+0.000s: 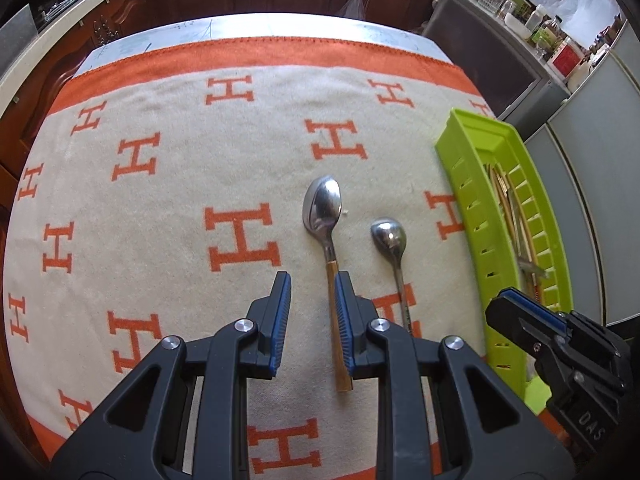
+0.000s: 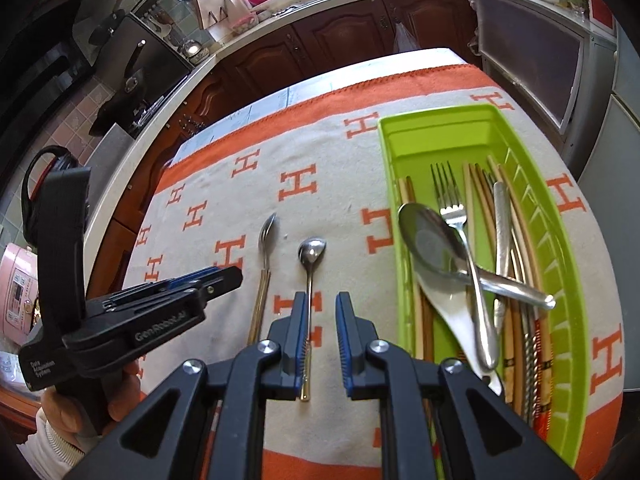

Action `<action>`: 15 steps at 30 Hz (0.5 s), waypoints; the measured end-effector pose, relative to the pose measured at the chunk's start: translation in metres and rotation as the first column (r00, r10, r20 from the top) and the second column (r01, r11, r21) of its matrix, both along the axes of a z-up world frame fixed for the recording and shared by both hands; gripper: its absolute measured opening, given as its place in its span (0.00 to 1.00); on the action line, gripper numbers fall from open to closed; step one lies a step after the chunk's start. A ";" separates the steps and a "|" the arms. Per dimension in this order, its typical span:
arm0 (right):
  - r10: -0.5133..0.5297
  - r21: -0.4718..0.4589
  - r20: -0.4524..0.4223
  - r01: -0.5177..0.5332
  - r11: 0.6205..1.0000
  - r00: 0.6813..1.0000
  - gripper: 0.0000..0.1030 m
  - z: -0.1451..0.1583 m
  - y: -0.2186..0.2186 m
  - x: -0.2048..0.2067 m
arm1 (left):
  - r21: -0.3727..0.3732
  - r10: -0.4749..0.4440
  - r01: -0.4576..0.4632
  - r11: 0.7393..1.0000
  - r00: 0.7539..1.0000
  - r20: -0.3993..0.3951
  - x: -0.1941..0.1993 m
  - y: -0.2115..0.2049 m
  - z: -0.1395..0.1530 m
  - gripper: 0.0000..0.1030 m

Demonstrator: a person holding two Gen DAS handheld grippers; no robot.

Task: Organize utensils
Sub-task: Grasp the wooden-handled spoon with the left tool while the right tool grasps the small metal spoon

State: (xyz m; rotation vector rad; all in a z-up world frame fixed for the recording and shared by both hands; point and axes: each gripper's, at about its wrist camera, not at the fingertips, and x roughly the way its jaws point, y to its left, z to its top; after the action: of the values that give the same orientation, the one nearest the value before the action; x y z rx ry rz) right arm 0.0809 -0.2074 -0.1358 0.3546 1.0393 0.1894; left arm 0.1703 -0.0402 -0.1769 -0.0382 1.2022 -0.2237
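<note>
Green tray (image 2: 472, 128) at right already holds forks, chopsticks and a large spoon; wooden-handled spoon (image 1: 325, 204) and small spoon (image 1: 389, 235) remain on the cloth left of it, both the left gripper (image 1: 313, 292) and right gripper (image 2: 322, 312) above them, fingers narrowly parted, empty.

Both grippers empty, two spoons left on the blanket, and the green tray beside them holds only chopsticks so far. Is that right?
Not quite. The green tray holds more than chopsticks: the right wrist view shows a fork, a large spoon and other metal cutlery among them. The rest stands: two spoons on the blanket, both grippers empty.
</note>
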 end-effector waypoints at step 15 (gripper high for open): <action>-0.001 -0.021 0.000 0.001 1.000 1.000 0.13 -0.009 0.006 -0.012 | 0.125 -0.031 0.026 0.992 0.999 0.034 -0.004 -0.028 -0.019 0.27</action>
State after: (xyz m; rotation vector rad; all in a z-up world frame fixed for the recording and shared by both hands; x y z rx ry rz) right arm 0.0685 -0.2011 -0.1443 0.3360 1.0405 0.1776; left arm 0.1667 -0.0687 -0.1960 0.0918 1.1797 -0.1731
